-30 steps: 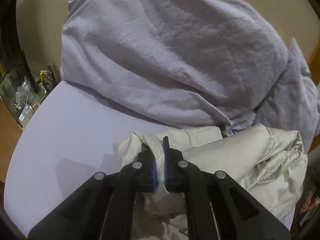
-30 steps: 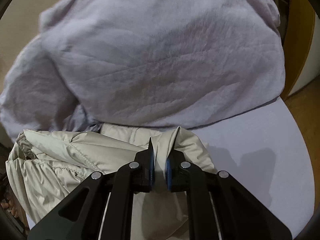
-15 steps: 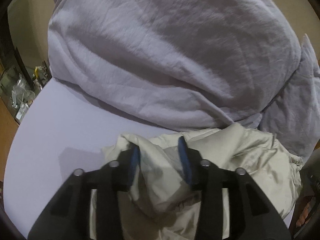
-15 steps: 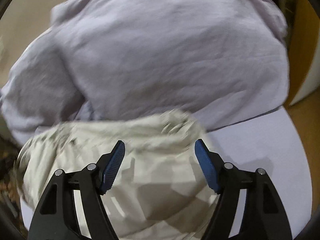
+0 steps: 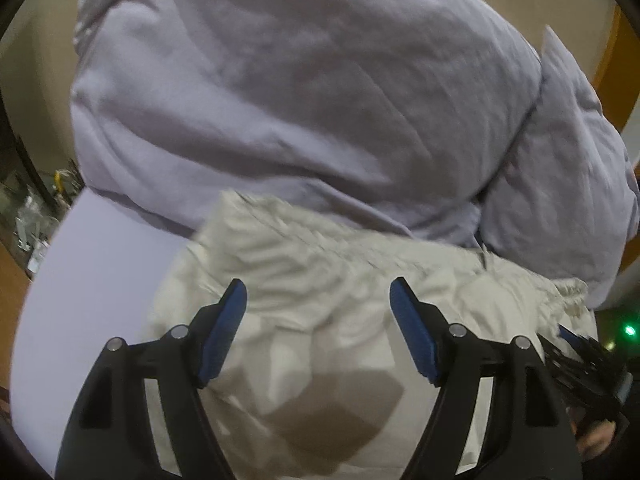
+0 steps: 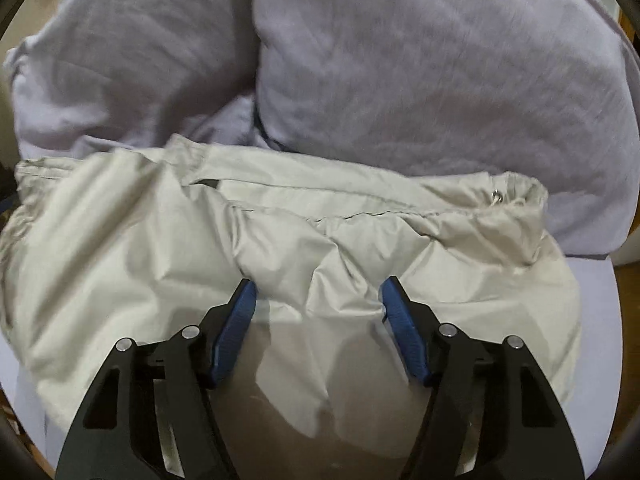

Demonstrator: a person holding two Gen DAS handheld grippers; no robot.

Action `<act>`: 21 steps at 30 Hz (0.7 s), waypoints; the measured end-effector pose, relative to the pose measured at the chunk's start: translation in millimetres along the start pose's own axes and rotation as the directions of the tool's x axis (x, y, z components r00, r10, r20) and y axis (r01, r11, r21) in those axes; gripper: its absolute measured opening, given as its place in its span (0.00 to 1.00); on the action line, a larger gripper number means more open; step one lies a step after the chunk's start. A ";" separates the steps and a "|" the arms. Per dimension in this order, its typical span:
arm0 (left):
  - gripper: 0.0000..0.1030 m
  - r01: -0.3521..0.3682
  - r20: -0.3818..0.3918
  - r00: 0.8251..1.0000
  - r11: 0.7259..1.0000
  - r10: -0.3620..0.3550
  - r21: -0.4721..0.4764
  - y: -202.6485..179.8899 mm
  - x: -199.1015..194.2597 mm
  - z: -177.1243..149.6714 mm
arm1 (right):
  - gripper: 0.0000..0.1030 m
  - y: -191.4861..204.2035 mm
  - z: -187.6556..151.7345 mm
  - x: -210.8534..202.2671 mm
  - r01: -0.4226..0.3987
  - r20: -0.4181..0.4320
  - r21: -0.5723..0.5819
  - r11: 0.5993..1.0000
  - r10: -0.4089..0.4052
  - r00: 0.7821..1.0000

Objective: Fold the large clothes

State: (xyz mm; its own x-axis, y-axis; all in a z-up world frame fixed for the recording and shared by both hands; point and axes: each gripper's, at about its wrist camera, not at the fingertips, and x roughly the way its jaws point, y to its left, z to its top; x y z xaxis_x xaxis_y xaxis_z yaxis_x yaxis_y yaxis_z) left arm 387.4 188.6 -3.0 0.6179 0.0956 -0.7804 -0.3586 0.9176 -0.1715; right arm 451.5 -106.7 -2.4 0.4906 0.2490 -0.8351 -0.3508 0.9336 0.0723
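My left gripper, right gripper: jaws wide apart, nothing held. Beige jacket lies bunched mid-frame on bench, lilac bedding upper frame. Judged: between folds; next, regrasp hem.

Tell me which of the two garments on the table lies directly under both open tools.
The beige puffer jacket, shiny, with a stitched seam and a metal eyelet. The lavender garment is matte and heaped behind it, beyond the left tool and the right tool.
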 end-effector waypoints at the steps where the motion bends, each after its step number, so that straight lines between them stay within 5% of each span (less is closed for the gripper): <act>1: 0.72 0.008 -0.004 1.000 1.000 -0.008 -0.004 -2.7 2.9 -3.3 | 0.66 -5.0 -0.6 5.5 0.008 -0.001 0.001 1.000 -0.008 1.000; 7: 0.72 0.021 -0.010 1.000 0.999 -0.021 -0.030 -21.4 27.8 -16.7 | 0.66 -3.2 8.7 26.2 0.039 0.021 0.015 0.999 -0.040 0.999; 21: 0.84 -0.159 0.035 0.987 0.986 0.158 0.040 -44.0 102.4 -12.8 | 0.81 1.2 30.2 60.7 0.055 0.089 0.062 0.997 -0.061 0.994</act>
State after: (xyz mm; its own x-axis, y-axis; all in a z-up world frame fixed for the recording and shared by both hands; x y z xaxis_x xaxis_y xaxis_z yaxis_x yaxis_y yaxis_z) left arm 457.5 153.1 -83.1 0.5773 0.2527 -0.7764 -0.4244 0.9052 -0.0209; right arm 505.0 -82.7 -36.5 0.5796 0.2138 -0.7864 -0.2731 0.9601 0.0598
